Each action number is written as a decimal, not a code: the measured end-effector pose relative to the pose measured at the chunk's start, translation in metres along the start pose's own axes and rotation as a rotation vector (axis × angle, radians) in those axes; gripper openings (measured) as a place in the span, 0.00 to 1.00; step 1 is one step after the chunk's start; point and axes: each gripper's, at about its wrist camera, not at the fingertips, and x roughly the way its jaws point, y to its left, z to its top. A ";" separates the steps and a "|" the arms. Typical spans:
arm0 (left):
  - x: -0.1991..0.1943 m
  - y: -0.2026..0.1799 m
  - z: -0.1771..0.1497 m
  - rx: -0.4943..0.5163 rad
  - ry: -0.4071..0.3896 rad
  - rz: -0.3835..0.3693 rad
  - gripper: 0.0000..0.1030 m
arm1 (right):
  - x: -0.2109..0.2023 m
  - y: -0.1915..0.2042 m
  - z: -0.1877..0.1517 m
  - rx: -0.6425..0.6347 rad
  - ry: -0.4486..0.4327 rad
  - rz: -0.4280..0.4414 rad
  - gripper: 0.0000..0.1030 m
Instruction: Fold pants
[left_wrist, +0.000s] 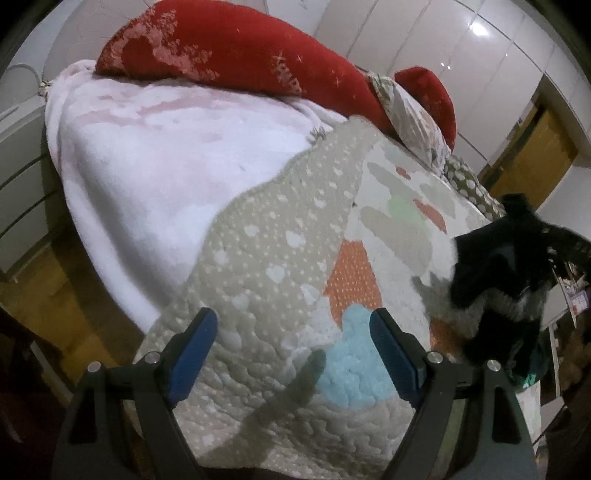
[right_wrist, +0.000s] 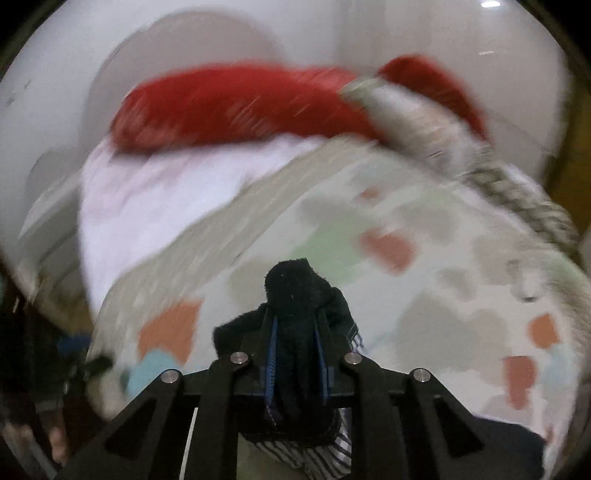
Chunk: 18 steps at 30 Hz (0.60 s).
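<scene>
Right hand-held gripper (right_wrist: 295, 325) is clamped on a bunch of the black pants (right_wrist: 295, 291), lifted above the patchwork quilt (right_wrist: 424, 295). Left hand-held gripper (left_wrist: 293, 325) has its blue pads (left_wrist: 393, 354) wide apart with nothing between them; beyond it lie a pink blanket (left_wrist: 147, 166) and red pillows (left_wrist: 236, 48).

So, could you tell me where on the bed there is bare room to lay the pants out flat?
The patchwork quilt lies bare between the pink blanket and the black pants clamped in the right gripper. The open left gripper hovers over it. The head end is crowded by red pillows.
</scene>
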 end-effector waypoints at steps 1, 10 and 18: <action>-0.002 0.003 0.001 -0.013 -0.008 0.000 0.82 | -0.006 -0.001 0.005 0.012 -0.027 -0.023 0.19; -0.023 0.040 0.010 -0.117 -0.058 0.053 0.82 | 0.037 0.088 -0.055 -0.045 0.210 0.271 0.26; -0.027 0.042 0.013 -0.116 -0.060 0.048 0.82 | 0.010 0.061 -0.048 0.005 0.154 0.350 0.65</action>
